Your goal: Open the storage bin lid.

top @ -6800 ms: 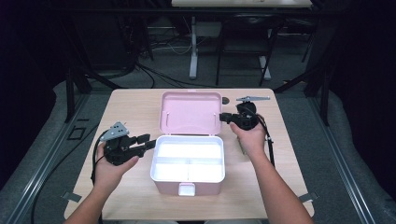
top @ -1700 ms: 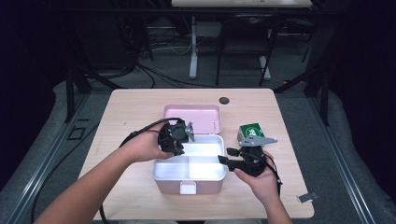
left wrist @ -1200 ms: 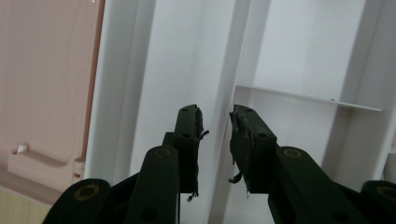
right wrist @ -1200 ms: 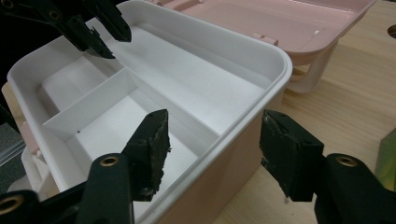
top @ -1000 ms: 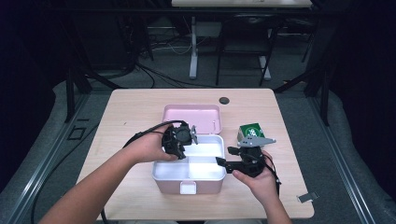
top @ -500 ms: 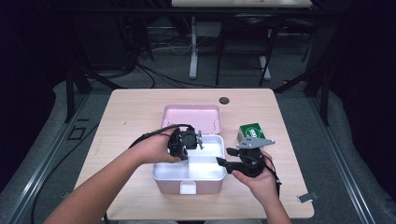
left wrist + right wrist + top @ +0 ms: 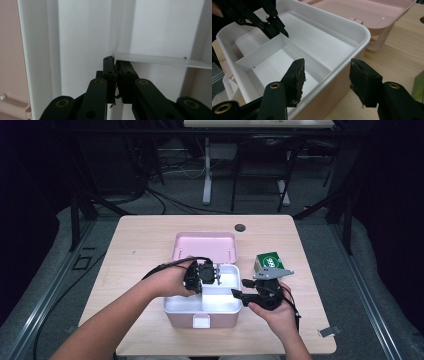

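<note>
A pink box (image 7: 200, 318) with its lid (image 7: 205, 245) swung open behind it holds a white tray (image 7: 176, 304) split by thin dividers. My left gripper (image 7: 216, 274) reaches into the tray from the left. Its jaws have just been closing, and in the left gripper view the left gripper (image 7: 116, 67) pinches the top edge of a divider (image 7: 162, 60). My right gripper (image 7: 239, 295) stands at the box's right side. In the right gripper view the right gripper (image 7: 326, 72) straddles the box wall (image 7: 337, 82), one jaw inside and one outside; the jaws have narrowed slightly without touching it.
A green carton (image 7: 269, 261) stands on the table just right of the box, behind my right hand. A dark round hole (image 7: 240, 227) marks the table's far side. Bare wood lies left of the box. Table legs and cables crowd the floor beyond.
My left hand has slid right along the tray's back part and its jaws have closed on the divider. The right hand has kept its place at the box wall.
</note>
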`<act>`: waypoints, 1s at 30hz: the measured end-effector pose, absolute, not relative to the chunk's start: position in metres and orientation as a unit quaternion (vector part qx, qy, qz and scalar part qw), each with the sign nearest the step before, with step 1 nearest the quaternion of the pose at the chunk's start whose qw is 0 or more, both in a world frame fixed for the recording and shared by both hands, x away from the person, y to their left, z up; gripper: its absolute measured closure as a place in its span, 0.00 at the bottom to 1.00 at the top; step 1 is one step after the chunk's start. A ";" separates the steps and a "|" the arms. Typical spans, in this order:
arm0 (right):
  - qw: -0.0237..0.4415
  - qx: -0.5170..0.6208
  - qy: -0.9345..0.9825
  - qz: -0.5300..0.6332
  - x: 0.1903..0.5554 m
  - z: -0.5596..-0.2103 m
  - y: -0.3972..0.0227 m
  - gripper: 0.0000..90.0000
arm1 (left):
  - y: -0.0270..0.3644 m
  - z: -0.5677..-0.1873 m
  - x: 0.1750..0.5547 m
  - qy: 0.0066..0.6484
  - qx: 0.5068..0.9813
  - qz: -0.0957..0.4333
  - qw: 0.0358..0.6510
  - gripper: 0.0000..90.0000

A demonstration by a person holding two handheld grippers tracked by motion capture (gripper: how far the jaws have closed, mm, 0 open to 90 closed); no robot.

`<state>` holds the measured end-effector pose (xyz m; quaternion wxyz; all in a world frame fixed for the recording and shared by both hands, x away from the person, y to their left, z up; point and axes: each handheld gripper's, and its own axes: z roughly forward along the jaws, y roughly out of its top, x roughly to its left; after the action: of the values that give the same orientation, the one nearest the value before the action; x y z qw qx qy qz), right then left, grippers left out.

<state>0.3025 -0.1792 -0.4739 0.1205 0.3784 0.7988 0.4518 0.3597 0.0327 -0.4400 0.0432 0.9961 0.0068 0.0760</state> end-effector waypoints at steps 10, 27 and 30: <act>0.122 0.382 0.794 0.457 0.303 -0.473 -0.182 0.51 | 0.035 -0.439 0.360 -0.011 0.996 0.076 0.053 0.97; 0.131 0.381 0.780 0.479 0.297 -0.460 -0.191 0.51 | 0.045 -0.417 0.351 -0.017 0.991 0.103 0.078 0.99; 0.130 0.380 0.777 0.485 0.295 -0.457 -0.192 0.50 | 0.045 -0.415 0.351 -0.017 0.991 0.105 0.076 0.99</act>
<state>0.2951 -0.1916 -0.4569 0.1301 0.3797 0.7768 0.4853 0.3511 0.0448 -0.4145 0.0758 0.9914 -0.0171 0.1053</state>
